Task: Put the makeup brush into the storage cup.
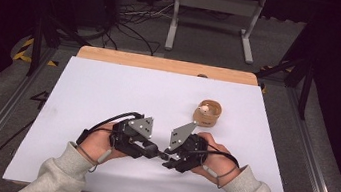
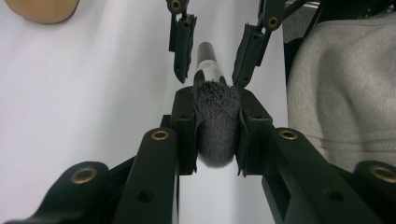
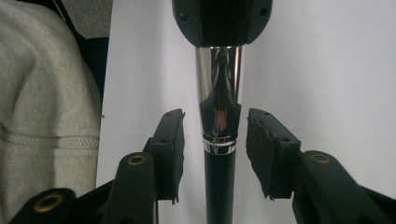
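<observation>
Handover of a makeup brush (image 2: 215, 122) between two grippers above the white table sheet (image 1: 107, 97). The left gripper (image 2: 217, 133) was clamped on the grey bristle head, holding the brush level. The right gripper (image 3: 214, 140) stood unclosed, pads either side of the chrome ferrule (image 3: 218, 84) and not touching it. A sound grip would likely centre the pads on the ferrule, close squarely, and release the bristles only afterwards. A grey sleeve (image 3: 42, 112) lay beside the jaws; a small wooden bowl (image 1: 208, 113) sat well apart, obstructing nothing
</observation>
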